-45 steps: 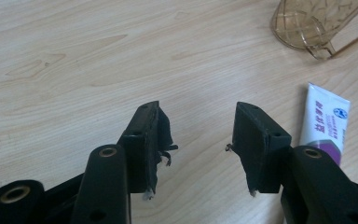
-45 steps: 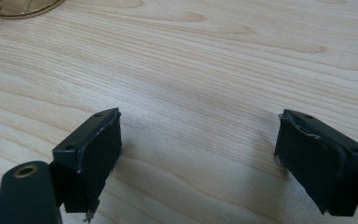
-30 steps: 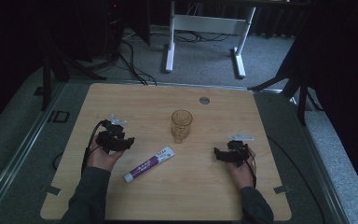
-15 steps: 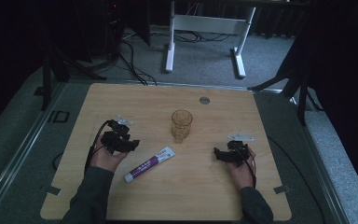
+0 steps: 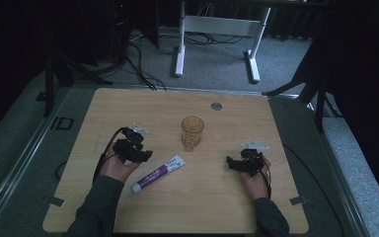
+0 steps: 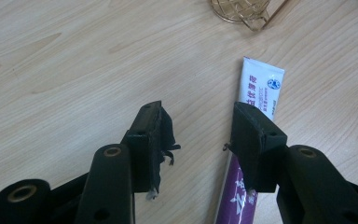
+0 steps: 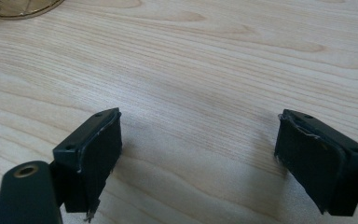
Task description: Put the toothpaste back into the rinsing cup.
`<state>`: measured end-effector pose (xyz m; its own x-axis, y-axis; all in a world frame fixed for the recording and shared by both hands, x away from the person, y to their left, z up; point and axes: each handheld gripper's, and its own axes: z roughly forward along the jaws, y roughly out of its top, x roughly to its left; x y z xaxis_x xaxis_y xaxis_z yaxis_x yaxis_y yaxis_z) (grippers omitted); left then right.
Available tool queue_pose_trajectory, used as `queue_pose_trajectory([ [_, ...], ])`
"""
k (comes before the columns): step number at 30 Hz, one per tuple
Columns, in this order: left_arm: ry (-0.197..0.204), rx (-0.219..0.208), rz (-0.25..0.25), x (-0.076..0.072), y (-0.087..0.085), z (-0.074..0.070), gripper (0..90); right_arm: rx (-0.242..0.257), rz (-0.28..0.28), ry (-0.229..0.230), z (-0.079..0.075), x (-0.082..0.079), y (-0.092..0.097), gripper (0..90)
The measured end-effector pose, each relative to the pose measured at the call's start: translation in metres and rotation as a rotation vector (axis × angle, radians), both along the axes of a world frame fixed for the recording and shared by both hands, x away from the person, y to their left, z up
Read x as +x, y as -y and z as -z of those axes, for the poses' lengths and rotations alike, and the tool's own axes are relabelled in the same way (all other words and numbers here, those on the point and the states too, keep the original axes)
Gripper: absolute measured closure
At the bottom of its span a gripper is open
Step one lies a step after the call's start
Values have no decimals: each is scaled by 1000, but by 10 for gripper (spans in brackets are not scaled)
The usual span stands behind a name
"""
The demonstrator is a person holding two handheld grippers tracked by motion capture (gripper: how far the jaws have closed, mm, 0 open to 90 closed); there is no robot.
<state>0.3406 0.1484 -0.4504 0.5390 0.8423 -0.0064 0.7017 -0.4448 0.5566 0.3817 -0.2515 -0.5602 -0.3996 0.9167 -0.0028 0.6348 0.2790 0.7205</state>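
A white and purple tube (image 5: 158, 173) lies flat on the wooden table (image 5: 128, 108), slanted, in front of a gold wire cup (image 5: 192, 132). My left gripper (image 5: 145, 155) sits just left of the tube and is open. In the left gripper view its jaws (image 6: 200, 126) have just closed a little, with bare wood between them. The tube (image 6: 261, 86) runs under the right-hand jaw, and the cup's base (image 6: 242, 11) shows at the top. My right gripper (image 5: 231, 164) rests low at the right, open (image 7: 200, 140) over bare table, pointing toward the cup (image 7: 18, 7).
A small grey round cap (image 5: 216, 105) sits in the table near its far edge. Cables trail from both grippers toward the person's arms. Beyond the far edge stand white frame legs (image 5: 180, 49) on a grey floor.
My left gripper has shifted right, closer to the tube. The right gripper, the tube and the cup have stayed where they were.
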Motion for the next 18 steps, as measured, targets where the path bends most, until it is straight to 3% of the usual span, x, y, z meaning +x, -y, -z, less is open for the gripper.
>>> queue_pose_trajectory([
  [18,-48,33,45,3,13,-7,556,0,0,0,0,0,0,146],
])
